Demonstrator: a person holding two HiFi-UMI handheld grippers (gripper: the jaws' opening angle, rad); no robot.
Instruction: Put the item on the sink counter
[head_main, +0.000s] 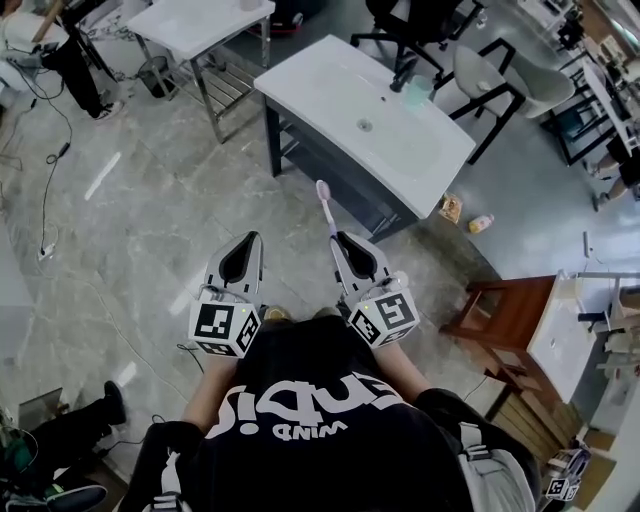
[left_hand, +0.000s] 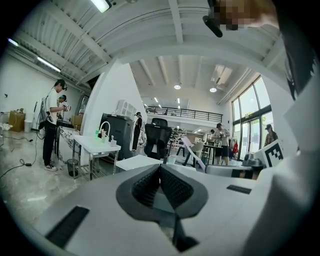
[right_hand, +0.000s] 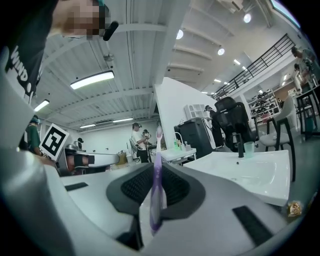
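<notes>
- A grey tiled floor is seen below, with the white sink counter standing on it well ahead of both grippers.
- A dark faucet and a pale cup are set at the counter's far edge, just beside each other.
- The left gripper is held low in front of the person; its jaws are pressed together with nothing between them.
- The right gripper is held beside it, jaws clamped on a toothbrush.
- The purple toothbrush is gripped by its handle, its head pointed towards the counter and apart from it.
</notes>
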